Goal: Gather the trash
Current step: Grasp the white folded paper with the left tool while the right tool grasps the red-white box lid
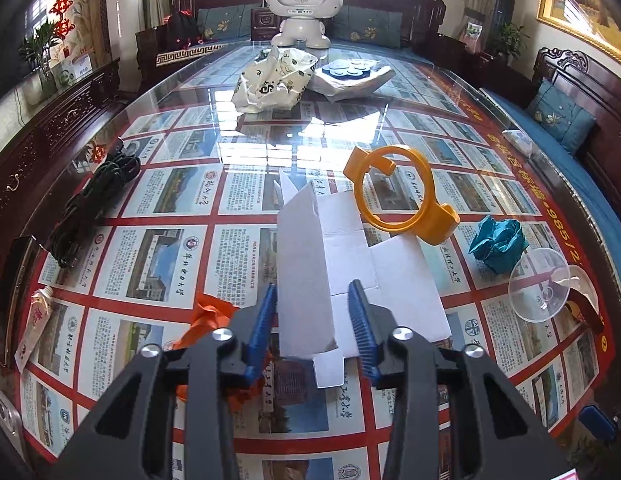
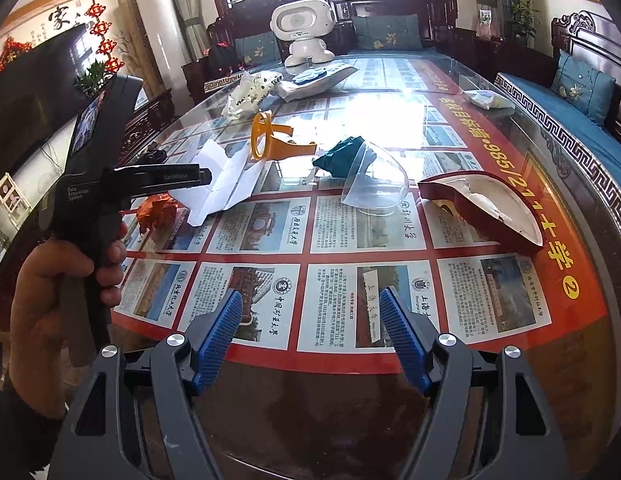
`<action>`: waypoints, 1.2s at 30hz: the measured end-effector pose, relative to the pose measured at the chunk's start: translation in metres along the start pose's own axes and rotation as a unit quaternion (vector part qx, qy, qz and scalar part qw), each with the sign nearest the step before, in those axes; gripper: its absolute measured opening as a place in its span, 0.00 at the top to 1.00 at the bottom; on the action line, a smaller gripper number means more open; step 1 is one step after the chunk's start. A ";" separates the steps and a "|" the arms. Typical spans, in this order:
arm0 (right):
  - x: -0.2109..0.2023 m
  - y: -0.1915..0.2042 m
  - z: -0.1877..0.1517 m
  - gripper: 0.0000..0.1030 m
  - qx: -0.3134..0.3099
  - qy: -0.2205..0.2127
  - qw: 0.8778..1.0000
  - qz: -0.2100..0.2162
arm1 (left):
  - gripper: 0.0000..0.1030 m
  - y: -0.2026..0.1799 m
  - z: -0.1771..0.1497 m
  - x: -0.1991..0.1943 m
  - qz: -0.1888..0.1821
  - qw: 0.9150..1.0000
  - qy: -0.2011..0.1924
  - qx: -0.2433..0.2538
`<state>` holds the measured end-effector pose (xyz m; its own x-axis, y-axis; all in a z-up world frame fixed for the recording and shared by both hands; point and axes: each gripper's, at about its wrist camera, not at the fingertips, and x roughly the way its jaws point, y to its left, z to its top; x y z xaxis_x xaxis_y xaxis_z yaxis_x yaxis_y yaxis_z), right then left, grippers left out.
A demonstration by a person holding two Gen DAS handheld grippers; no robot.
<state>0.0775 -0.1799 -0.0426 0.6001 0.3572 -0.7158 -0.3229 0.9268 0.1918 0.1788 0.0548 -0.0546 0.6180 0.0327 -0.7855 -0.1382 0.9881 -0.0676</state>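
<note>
Left wrist view: left tool (image 1: 315,322) at lower centre, blue pads on either side of a flattened white carton (image 1: 334,276). The raised fold of the carton stands between the pads; the left pad lies against it, the right pad looks just clear, so a full grip cannot be told. Crumpled orange paper (image 1: 208,320) sits just left of the tool, partly under it. Yellow plastic ring holder (image 1: 398,196) rests on the carton's upper right edge. Teal crumpled paper (image 1: 498,242) is at right, a clear plastic dome (image 1: 538,290) just below it. Black cable bundle (image 1: 96,200) at left, small tube (image 1: 32,326) at lower left. White printed bag (image 1: 272,80) and white robot toy (image 1: 302,8) at upper centre. Glass-topped bench (image 1: 158,264) carries it all.

Right wrist view: right tool (image 2: 311,336) at lower centre, jaws wide apart, nothing between them, above the near bench edge (image 2: 350,364). A hand (image 2: 50,300) at left holds the left tool's body (image 2: 98,184), reaching to the white carton (image 2: 226,184) left of centre. Orange paper (image 2: 156,208) beside it. Yellow holder (image 2: 270,140), teal paper (image 2: 342,156), clear dome (image 2: 374,184) in mid-frame. Dark red torn package (image 2: 482,208) at right.
</note>
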 end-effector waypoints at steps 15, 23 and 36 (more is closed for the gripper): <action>-0.003 -0.040 0.020 0.33 0.011 -0.020 0.997 -0.071 | 0.92 -0.017 -0.019 -0.010 -0.052 0.998 0.013 0.018; 0.011 -0.075 0.045 0.34 0.014 -0.018 0.995 -0.099 | 0.92 -0.036 -0.040 -0.026 -0.072 0.997 0.022 0.033; 0.056 -0.083 0.063 0.37 -0.072 0.005 0.987 -0.145 | 0.92 -0.049 -0.050 -0.031 -0.075 0.996 0.027 0.044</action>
<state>0.1841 -0.2297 -0.0562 0.6756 0.0774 -0.7332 -0.2402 0.9633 -0.1197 0.1278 -0.0018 -0.0578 0.5842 -0.1224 -0.8023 0.0229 0.9907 -0.1344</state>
